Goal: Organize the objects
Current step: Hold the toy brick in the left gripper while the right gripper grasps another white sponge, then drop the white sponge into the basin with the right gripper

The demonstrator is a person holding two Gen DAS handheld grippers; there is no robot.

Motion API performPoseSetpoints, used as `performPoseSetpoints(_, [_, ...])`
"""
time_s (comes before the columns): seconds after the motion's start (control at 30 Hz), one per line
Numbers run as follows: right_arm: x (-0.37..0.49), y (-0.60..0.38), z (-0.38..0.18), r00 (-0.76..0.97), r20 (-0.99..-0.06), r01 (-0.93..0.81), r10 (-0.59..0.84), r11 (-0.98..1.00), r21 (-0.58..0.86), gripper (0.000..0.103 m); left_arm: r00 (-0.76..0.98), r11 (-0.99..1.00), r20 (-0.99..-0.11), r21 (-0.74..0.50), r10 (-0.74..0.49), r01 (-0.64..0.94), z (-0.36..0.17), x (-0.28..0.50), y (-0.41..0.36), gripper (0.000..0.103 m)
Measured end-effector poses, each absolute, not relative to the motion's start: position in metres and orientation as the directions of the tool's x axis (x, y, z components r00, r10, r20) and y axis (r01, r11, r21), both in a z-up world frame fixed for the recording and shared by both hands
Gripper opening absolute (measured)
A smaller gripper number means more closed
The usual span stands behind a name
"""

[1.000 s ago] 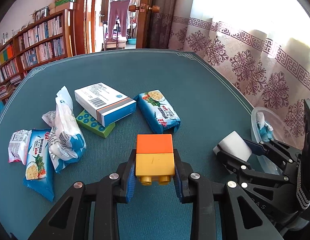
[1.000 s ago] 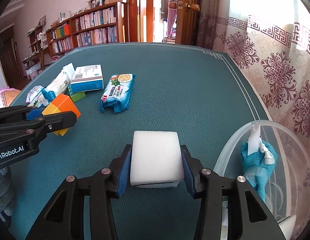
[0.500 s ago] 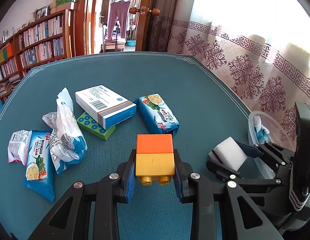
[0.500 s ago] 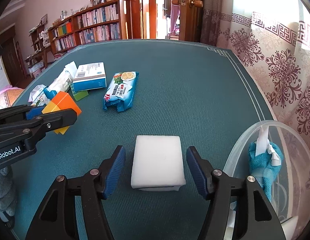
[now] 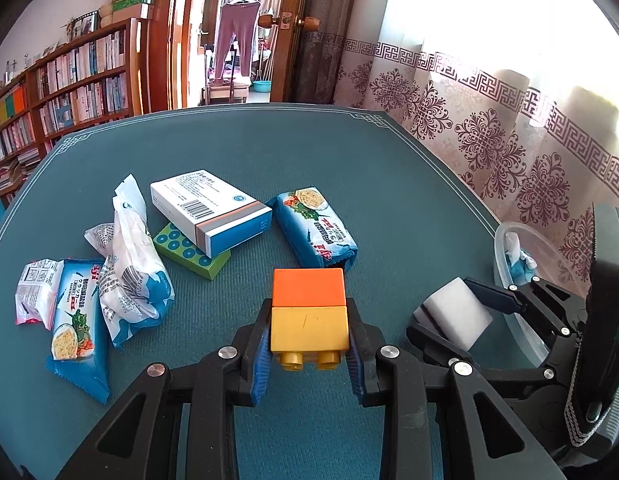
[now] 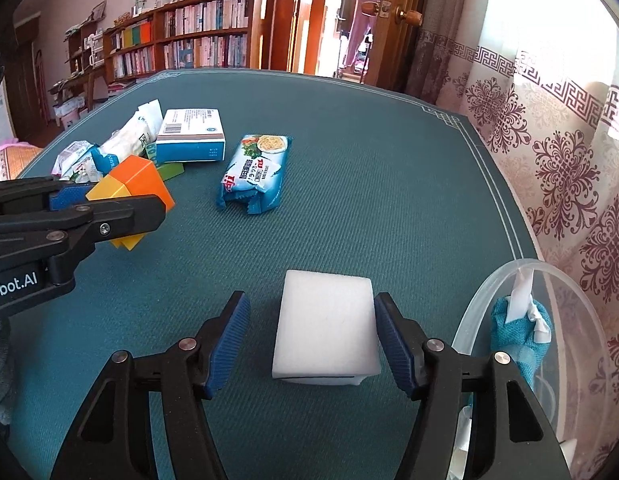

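Since one second ago the right gripper (image 6: 311, 336) has let go of the white sponge (image 6: 326, 334): its blue pads then pressed both sides of the sponge, and now they stand apart from it, with a gap on the left side and the right pad just beside the edge. From the left wrist camera, at 9 o'clock lies a blue noodle packet (image 5: 78, 320) with a small white and red packet (image 5: 37, 292) touching its left side, and a white and blue bag (image 5: 131, 268) leans over it on the right. At about 11 o'clock a white and blue box (image 5: 211, 210) rests with one end on a green box (image 5: 191, 254). Just right of these, near 12 o'clock, is a second blue noodle packet (image 5: 315, 230). At the centre the left gripper (image 5: 308, 350) is clamped on a toy block (image 5: 308, 312), orange on the far half and yellow on the near half; the pads press its yellow part from both sides. At 3 o'clock the sponge sits on the green table (image 5: 349, 168) between the fingers of the right gripper, and beyond it, at the table edge, stands a clear bowl (image 5: 505, 240) with a teal cloth (image 5: 519, 270) inside. In the right wrist camera the bowl (image 6: 475, 308) is at 4 o'clock, close to the sponge but not touching it.
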State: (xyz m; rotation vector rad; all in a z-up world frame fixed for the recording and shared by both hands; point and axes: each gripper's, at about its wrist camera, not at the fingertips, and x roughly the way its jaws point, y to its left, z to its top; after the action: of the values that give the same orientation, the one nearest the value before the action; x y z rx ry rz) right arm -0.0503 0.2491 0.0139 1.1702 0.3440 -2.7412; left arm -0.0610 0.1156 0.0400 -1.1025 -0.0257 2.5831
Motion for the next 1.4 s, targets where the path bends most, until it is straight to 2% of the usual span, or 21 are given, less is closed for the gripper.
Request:
performPoseSetpoints(0.1, [-0.052, 0.246, 0.010, -0.689, -0.725, 0.222, -0.011, -0.955, -0.197, 0.064, -0.644, -0.946, -0.701, -0.147, 0.307, -0.290, 0.039, -0.062, 0.115, 0.033])
performPoseSetpoints(0.27, [-0.044, 0.234, 0.012, -0.710, -0.704, 0.262, 0.010, -0.924, -0.278, 0.051, -0.643, -0.945, -0.702, -0.147, 0.307, -0.291, 0.039, -0.062, 0.115, 0.033])
performPoseSetpoints(0.3, [-0.043, 0.236, 0.014, -0.717, -0.697, 0.256, 0.010, -0.927, -0.276, 0.045, -0.643, -0.945, -0.701, -0.147, 0.308, -0.291, 0.039, -0.062, 0.115, 0.033])
performPoseSetpoints(0.4, [-0.038, 0.244, 0.023, -0.715, -0.696, 0.275, -0.068, -0.943, -0.190, 0.045, -0.644, -0.945, -0.700, -0.149, 0.309, -0.292, 0.039, -0.061, 0.115, 0.033])
performPoseSetpoints(0.57, [-0.022, 0.246, 0.036, -0.736, -0.666, 0.291, -0.119, -0.945, -0.152, 0.045, -0.645, -0.945, -0.698, -0.150, 0.310, -0.292, 0.040, -0.060, 0.115, 0.033])
performPoseSetpoints(0.83, [0.006, 0.268, 0.062, -0.777, -0.614, 0.237, -0.141, -0.968, -0.077, 0.045, -0.641, -0.938, -0.696, -0.145, 0.323, -0.316, 0.042, -0.055, 0.121, 0.033])
performPoseSetpoints(1.03, [0.027, 0.306, 0.079, -0.815, -0.574, 0.123, -0.075, -0.991, -0.045, 0.045, -0.623, -0.925, -0.701, -0.144, 0.346, -0.352, 0.044, -0.048, 0.134, 0.033])
performPoseSetpoints(1.2, [0.037, 0.350, 0.088, -0.837, -0.545, -0.027, 0.045, -0.999, -0.041, 0.045, -0.610, -0.911, -0.705, -0.127, 0.362, -0.393, 0.046, -0.042, 0.152, 0.033])
performPoseSetpoints(1.4, [0.040, 0.402, 0.082, -0.810, -0.557, -0.201, 0.183, -0.979, -0.031, 0.045, -0.589, -0.887, -0.710, -0.110, 0.387, -0.449, 0.049, -0.034, 0.176, 0.033])
